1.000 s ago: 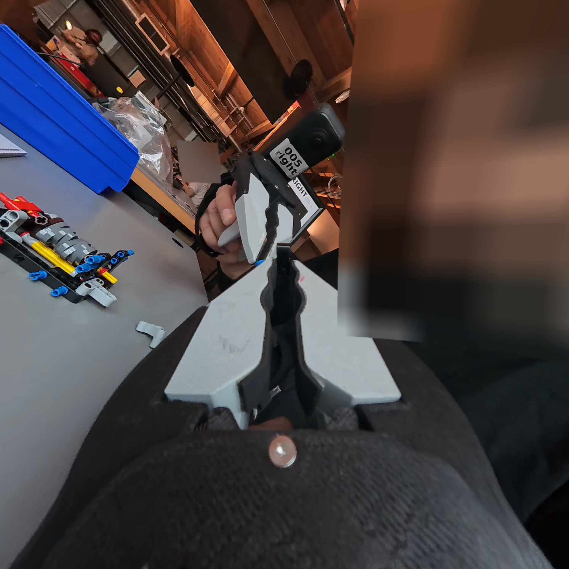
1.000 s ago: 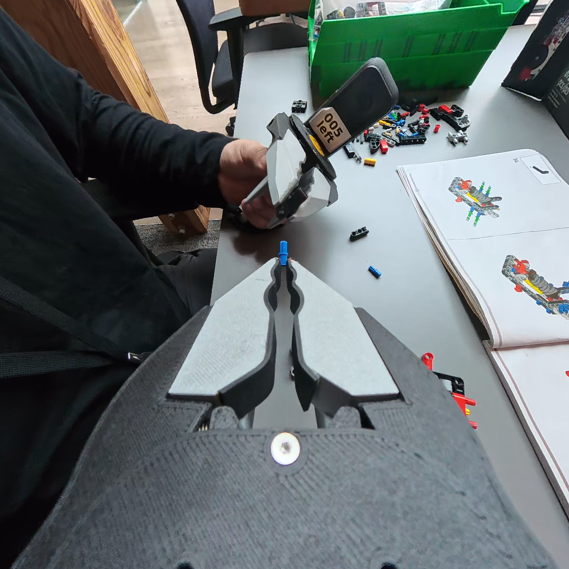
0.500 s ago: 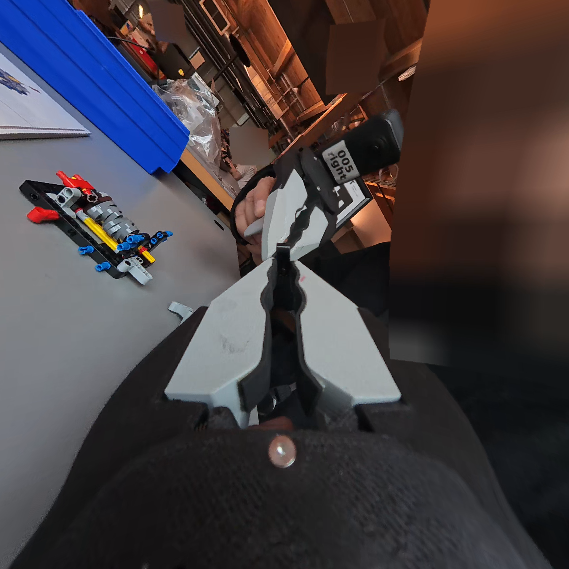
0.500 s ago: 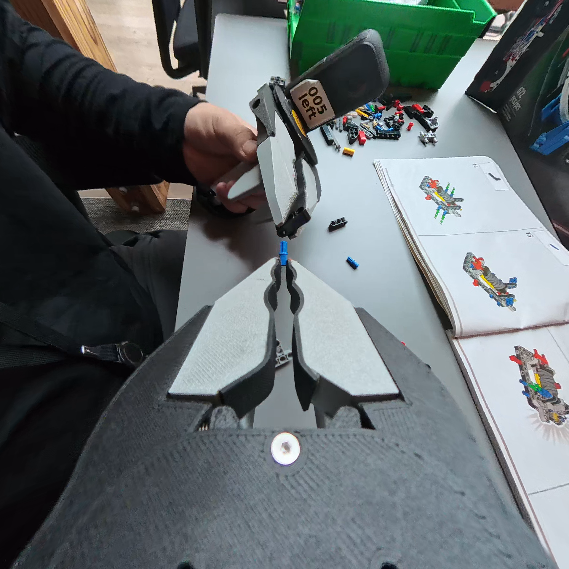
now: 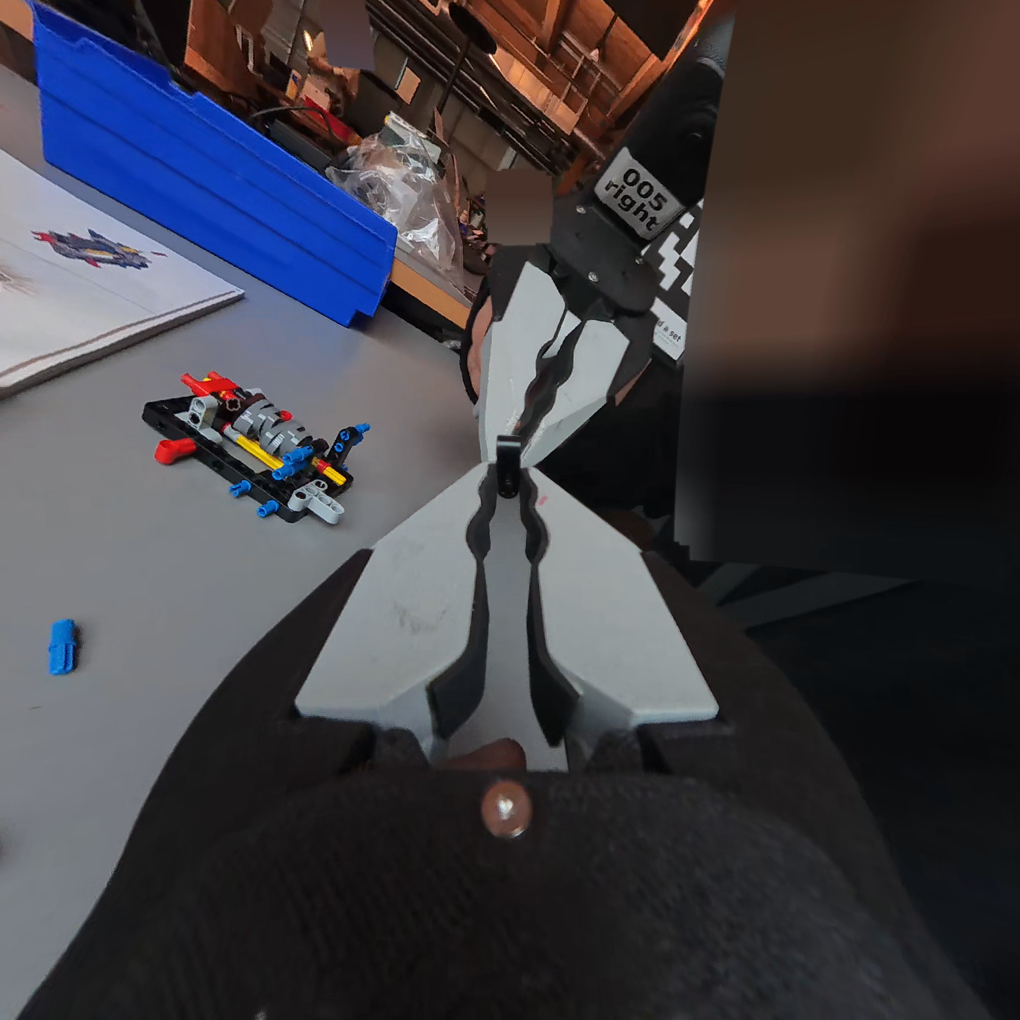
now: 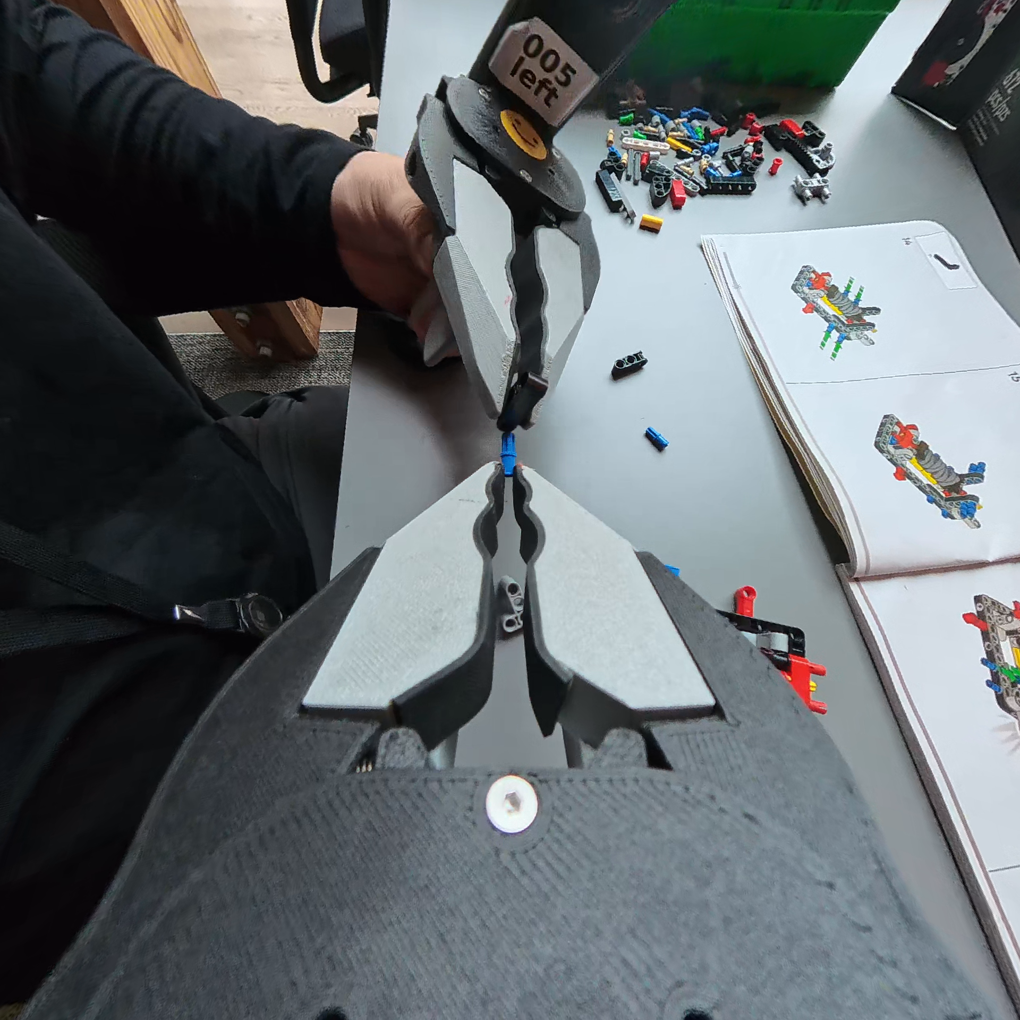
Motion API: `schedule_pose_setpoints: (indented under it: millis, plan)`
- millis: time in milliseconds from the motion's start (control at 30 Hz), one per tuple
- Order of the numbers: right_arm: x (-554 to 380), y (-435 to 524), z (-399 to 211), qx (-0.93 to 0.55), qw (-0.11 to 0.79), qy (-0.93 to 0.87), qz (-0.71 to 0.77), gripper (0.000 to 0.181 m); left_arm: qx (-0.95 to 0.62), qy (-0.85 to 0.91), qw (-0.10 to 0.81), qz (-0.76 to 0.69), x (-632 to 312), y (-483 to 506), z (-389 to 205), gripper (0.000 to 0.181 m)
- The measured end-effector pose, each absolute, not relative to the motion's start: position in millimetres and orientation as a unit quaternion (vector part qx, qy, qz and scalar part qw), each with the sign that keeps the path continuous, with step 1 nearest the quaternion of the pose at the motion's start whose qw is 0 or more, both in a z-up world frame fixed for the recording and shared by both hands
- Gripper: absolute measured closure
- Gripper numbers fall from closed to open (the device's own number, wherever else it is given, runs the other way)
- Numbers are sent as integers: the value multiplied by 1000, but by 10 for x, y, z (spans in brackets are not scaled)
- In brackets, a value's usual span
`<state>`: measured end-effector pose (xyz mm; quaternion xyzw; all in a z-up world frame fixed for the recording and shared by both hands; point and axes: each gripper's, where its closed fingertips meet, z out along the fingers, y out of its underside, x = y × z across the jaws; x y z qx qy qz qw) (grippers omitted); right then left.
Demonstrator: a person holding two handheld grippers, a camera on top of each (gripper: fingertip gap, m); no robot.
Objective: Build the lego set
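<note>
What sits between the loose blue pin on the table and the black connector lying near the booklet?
Nothing: in the right wrist view the grey table is bare between the blue pin and the black connector.

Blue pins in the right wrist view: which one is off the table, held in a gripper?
The blue pin pinched upright at the right gripper tips; the other loose blue pin lies flat on the table.
</note>
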<state>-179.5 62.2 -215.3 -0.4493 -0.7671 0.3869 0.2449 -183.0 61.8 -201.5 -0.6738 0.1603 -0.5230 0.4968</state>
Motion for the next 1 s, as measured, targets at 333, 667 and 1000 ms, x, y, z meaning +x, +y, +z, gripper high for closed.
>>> schedule_pose_setpoints:
  millis: [333, 667, 1000]
  plan:
    - [-1766, 621, -2109, -447, 243, -760, 404, 181, -671, 194, 522, -490, -1791, 598, -1990, 175]
    - [-1757, 592, -2092, -441, 238, -760, 413, 181, -668, 199, 525, -489, -1789, 582, -1978, 175]
    - [-1748, 577, -2070, -444, 226, -753, 430, 181, -670, 215, 534, -469, -1778, 571, -1982, 175]
